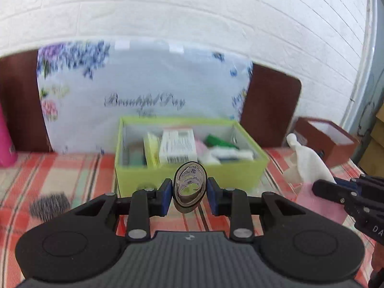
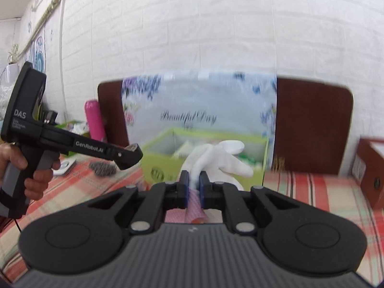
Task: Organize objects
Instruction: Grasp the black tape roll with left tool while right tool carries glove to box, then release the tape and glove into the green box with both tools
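Left gripper (image 1: 190, 190) pinches a small round tin (image 1: 190, 187), probably a balm, held just before the green box (image 1: 249, 175). Right gripper (image 2: 194, 189) clamps a white glove (image 2: 217, 159) with pink cloth (image 2: 195, 207), beside that box.

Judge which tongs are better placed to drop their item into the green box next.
Left. The left tongs hold a small round tin centred before the green box; the right tongs, gripping white cloth, sit off to its side.

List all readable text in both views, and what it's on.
"Beautiful Day": floral blue cushion, script blurred.
"DAS": left gripper body; smaller lines beneath unreadable.
"GenRobot.AI": same gripper's arm.
"DA": right gripper, cut off.
White carton in the lime-green box, round disc: print blurred.
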The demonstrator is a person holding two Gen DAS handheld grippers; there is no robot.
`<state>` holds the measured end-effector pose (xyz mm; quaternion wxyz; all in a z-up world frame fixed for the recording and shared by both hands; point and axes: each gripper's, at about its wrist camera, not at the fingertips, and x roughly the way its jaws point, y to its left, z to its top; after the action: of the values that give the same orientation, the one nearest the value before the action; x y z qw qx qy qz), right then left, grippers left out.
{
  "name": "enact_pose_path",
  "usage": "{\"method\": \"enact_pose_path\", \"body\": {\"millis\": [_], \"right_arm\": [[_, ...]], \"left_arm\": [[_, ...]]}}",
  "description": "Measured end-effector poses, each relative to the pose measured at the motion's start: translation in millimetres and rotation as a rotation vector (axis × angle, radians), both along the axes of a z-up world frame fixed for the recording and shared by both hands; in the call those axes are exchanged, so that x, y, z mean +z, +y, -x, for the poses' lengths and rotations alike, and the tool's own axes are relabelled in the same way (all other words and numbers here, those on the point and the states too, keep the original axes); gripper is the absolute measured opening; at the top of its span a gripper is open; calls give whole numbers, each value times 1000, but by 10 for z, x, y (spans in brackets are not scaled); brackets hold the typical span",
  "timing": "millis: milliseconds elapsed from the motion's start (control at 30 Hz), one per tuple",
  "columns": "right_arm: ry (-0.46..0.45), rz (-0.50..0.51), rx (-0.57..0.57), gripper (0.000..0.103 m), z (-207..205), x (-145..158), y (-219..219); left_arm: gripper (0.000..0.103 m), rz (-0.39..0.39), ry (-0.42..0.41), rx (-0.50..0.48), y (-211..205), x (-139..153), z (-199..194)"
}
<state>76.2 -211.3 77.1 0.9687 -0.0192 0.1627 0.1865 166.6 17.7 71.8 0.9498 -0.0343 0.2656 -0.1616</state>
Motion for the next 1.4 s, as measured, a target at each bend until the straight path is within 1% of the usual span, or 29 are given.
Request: {"method": "enact_pose_path", "body": {"millis": [133, 200, 267, 333, 467, 500, 533, 567, 600, 633, 667, 700, 733, 767, 800, 833, 900, 967, 1033, 1133, 1267, 1400], "right_arm": [[0, -47, -14, 8, -585, 82, 15], [-10, -40, -35, 8, -842, 82, 46], [-2, -46, -43, 8, -1081, 55, 65], [15, -45, -57, 8, -1303, 0, 87], [33, -23, -75, 9, -1639, -164, 135], [47, -14, -71, 10, -1718, -239, 157], [66, -3, -68, 11, -1777, -317, 174], [90, 17, -64, 20, -1840, -399, 196], [116, 46, -71, 28, -1883, -492, 220], [132, 71, -78, 48, -1894, -576, 235], [135, 85, -81, 60, -1882, -643, 235], [128, 95, -87, 62, -1848, -703, 228], [119, 103, -98, 67, -1821, -740, 220], [109, 107, -112, 74, -1792, -757, 209], [100, 103, -125, 78, -1763, -762, 194], [95, 94, -133, 84, -1741, -749, 176], [96, 67, -136, 85, -1683, -670, 123], [78, 47, -140, 91, -1595, -573, 93], [39, 28, -146, 98, -1451, -433, 49], [-13, 7, -149, 103, -1191, -279, 5], [-29, -19, -133, 103, -846, -193, -51], [-20, -42, -127, 103, -486, -217, -93]], "left_arm": [[32, -1, -14, 70, -21, 108, -467], [32, -5, -4, 88, -21, 105, -711], [32, -5, 21, 96, -21, 64, -911], [32, -22, 32, 100, -40, -6, -1069], [32, -51, 49, 102, -59, -146, -1282], [35, -60, 49, 115, -66, -189, -1320], [43, -67, 48, 129, -71, -232, -1343], [70, -71, 53, 144, -66, -271, -1360], [85, -73, 54, 171, -46, -311, -1368], [85, -72, 42, 191, -22, -340, -1354], [85, -70, 34, 193, 0, -358, -1321], [85, -66, 31, 181, 22, -368, -1285], [85, -62, 32, 175, 41, -372, -1251], [85, -61, 32, 181, 55, -371, -1220], [85, -61, 30, 189, 58, -364, -1192], [85, -62, 27, 190, 61, -356, -1164], [85, -65, 23, 189, 53, -325, -1122], [85, -63, 19, 191, 45, -272, -1053], [85, -49, 6, 185, 41, -196, -951], [86, -35, -14, 179, 17, -75, -741], [87, -49, -23, 193, -31, 24, -411], [89, -87, -37, 194, -104, -34, -53]]}}
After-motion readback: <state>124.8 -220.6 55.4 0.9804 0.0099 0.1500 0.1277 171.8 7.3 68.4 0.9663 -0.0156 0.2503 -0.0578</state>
